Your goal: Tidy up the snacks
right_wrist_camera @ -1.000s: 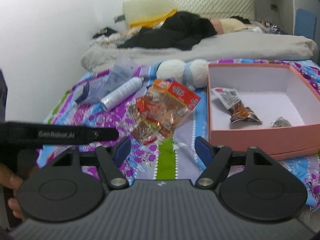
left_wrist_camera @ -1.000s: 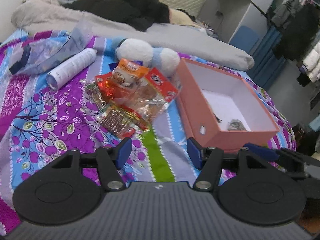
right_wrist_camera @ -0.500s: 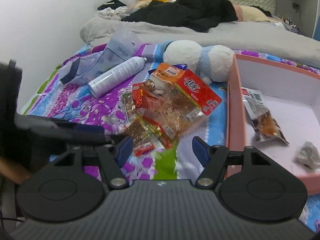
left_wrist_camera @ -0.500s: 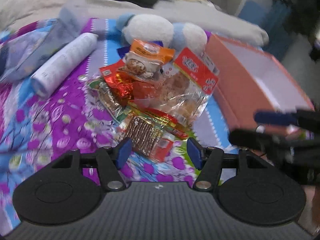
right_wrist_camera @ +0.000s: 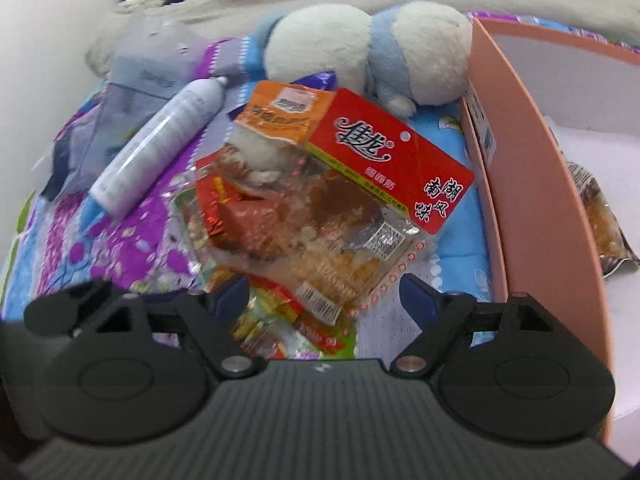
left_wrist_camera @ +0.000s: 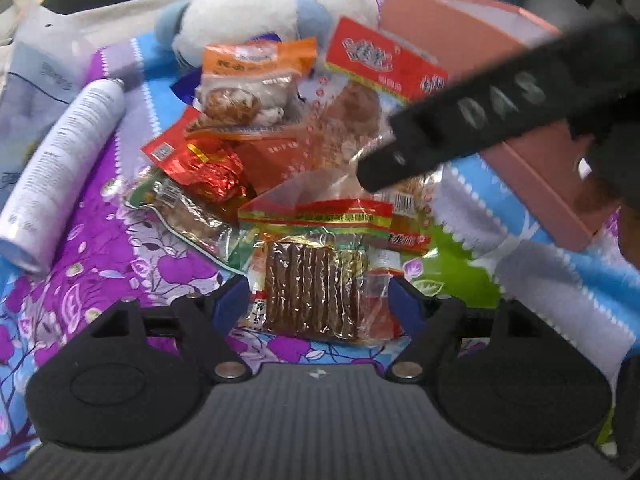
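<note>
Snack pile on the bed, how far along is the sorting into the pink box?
Barely started. Done: one snack packet already lies in the pink box. In hand: nothing yet; the left gripper is open around the brown-stick packet, and the right gripper is open over the red-header packet, both jaws just widened. Left: the rest of the pile, including the orange packet.

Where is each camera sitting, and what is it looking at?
Left wrist view: sits on the left gripper, looking down along its open fingers at the snack pile; the ribbed brown snack packet lies between the fingertips, and the right gripper crosses the upper right.
Right wrist view: sits on the right gripper, open, looking down at the red-headed snack bag beside the pink box.
Both views show the snack pile, the white spray can, the plush toy and the box.
</note>
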### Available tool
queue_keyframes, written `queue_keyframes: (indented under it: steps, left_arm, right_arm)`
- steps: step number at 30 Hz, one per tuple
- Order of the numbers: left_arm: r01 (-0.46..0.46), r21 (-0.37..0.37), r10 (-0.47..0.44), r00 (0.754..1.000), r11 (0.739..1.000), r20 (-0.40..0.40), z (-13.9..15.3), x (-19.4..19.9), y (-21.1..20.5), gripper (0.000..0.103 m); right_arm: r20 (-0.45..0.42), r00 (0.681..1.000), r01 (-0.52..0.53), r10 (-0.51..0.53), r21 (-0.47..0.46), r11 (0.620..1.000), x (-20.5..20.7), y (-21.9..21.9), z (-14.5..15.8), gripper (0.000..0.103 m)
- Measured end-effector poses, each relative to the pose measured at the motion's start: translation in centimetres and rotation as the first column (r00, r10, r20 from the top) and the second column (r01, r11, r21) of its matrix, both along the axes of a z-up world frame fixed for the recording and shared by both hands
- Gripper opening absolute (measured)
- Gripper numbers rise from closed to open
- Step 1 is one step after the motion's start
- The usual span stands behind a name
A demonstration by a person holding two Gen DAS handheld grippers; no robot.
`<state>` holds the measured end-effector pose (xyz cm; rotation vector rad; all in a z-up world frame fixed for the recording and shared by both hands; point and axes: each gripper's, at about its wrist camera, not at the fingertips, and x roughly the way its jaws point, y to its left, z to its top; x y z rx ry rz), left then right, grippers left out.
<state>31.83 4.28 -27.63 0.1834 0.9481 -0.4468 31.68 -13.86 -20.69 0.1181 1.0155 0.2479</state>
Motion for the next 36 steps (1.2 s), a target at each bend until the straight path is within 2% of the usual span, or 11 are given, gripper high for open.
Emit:
queue_keyframes:
  steps: [6,10,14,17,20,22,24,26,27,31,36]
  left_arm:
    - [-0.017,-0.046,0.015,0.999,0.999,-0.036,-0.6,1.9,0.7,0.079]
    - [-0.003,-0.020,0.002,0.999,1.000,-0.039,-0.6,2.0,0.2,0.069]
    - [-0.026,-0.018,0.025,0.998,0.999,-0.061,-0.3,2.1,-0.2,0.059]
    - [-0.050,-0.026,0.048,0.996,0.998,-0.075,-0.1,1.9,-0.3,0.057]
    - [-0.073,-0.029,0.071,0.994,0.997,-0.084,0.4,0.9,-0.4,0.057]
    - [-0.117,-0.041,0.113,0.989,0.992,-0.098,0.6,0.3,-0.3,0.057]
    - [-0.161,-0.057,0.154,0.982,0.985,-0.107,1.0,-0.4,-0.2,0.057]
    - [-0.201,-0.068,0.193,0.975,0.977,-0.109,1.3,-1.2,-0.3,0.056]
    - [-0.221,-0.077,0.212,0.971,0.972,-0.112,1.4,-1.7,-0.3,0.056]
    - [-0.289,-0.120,0.278,0.955,0.950,-0.104,2.1,-3.9,-0.3,0.056]
    - [-0.325,-0.141,0.320,0.946,0.935,-0.057,2.8,-7.1,-0.6,0.056]
  right_arm:
    - [-0.041,0.994,0.105,-0.104,0.024,0.994,2.1,-0.5,-0.9,0.083]
    - [-0.078,0.984,0.164,-0.160,0.051,0.985,3.2,-1.3,-1.7,0.081]
    - [-0.139,0.971,0.205,-0.194,0.076,0.976,3.9,-2.0,-2.9,0.079]
    - [-0.188,0.963,0.219,-0.195,0.121,0.968,4.0,-2.6,-3.3,0.077]
    - [-0.201,0.966,0.190,-0.161,0.135,0.972,3.6,-2.6,-3.5,0.063]
    - [-0.215,0.967,0.180,-0.141,0.175,0.968,3.3,-2.7,-3.6,0.051]
    - [-0.219,0.969,0.158,-0.112,0.208,0.965,3.0,-2.7,-3.6,0.043]
    - [-0.207,0.974,0.132,-0.088,0.213,0.968,2.5,-2.3,-3.4,0.036]
    - [-0.201,0.977,0.118,-0.073,0.224,0.967,2.2,-2.1,-3.3,0.028]
    - [-0.182,0.983,0.071,-0.023,0.260,0.963,1.1,-1.8,-2.6,0.009]
    - [-0.119,0.993,0.026,0.008,0.287,0.957,-1.1,-1.8,-1.7,0.007]
